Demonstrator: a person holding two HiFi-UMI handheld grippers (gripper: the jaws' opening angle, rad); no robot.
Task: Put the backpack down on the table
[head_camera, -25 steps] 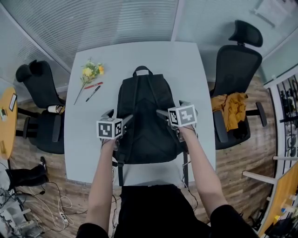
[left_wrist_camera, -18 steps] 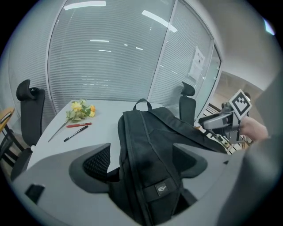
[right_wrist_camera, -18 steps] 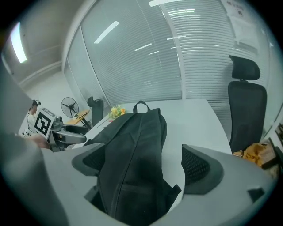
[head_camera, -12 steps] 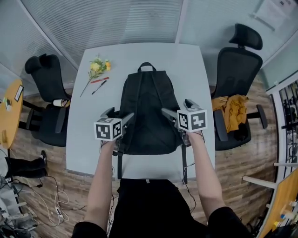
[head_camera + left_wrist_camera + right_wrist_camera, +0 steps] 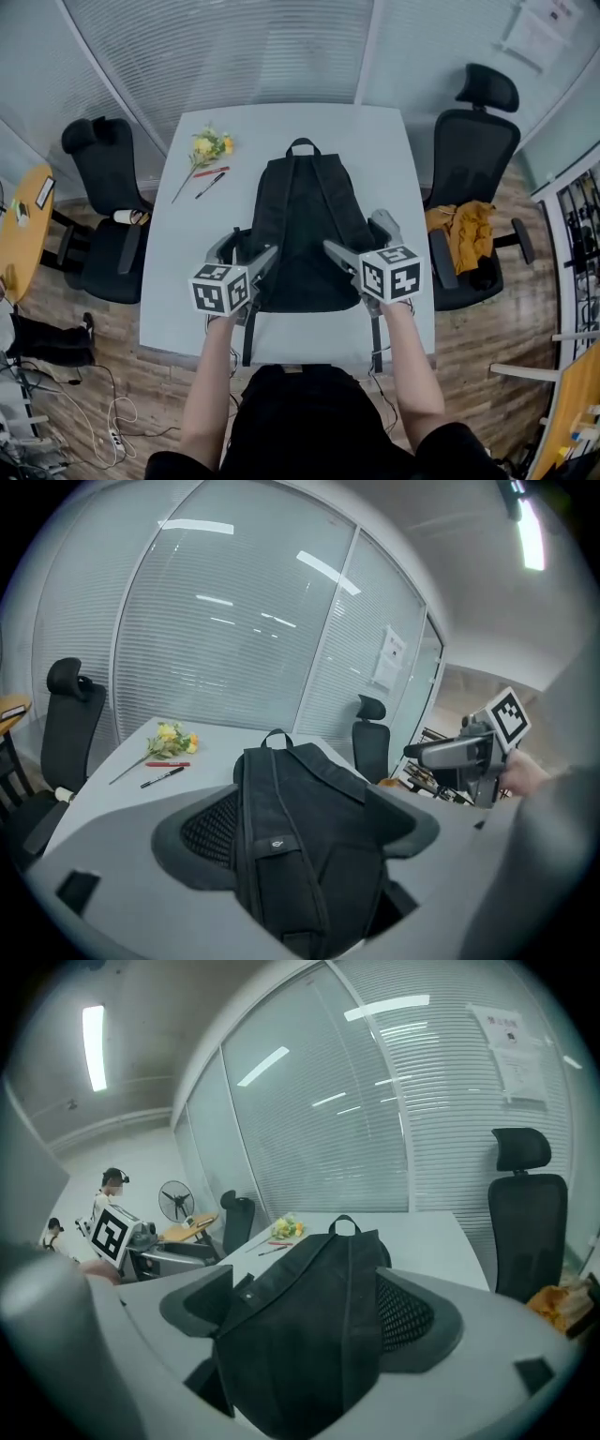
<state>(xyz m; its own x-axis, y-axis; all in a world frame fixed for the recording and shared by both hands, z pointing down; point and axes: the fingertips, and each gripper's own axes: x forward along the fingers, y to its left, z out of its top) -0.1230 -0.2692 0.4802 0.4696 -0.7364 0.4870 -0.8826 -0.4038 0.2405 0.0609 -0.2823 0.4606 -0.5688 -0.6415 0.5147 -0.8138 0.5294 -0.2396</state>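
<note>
Backpack [image 5: 302,234] flat on worktop [image 5: 384,159], my left gripper [image 5: 253,241] wide at its 7 o'clock, my right gripper [image 5: 353,230] at 5 o'clock, wide, just narrowing, empty

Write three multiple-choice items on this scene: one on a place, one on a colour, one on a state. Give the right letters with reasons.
1. Where are the flowers?
A. On top of the backpack
B. On the table, left of the backpack in the head view
C. On the floor

2. What colour is the garment on the chair at the head view's right?
A. Blue
B. White
C. Mustard yellow

3. How is the backpack placed?
A. Lying flat on the table, straps facing up
B. Standing upright
C. Hanging from a chair back

Answers:
1 B: the flowers lie near the table's far left corner, apart from the backpack.
2 C: the crumpled cloth on the seat is yellow-orange.
3 A: the backpack lies flat, its full length along the tabletop.
</note>
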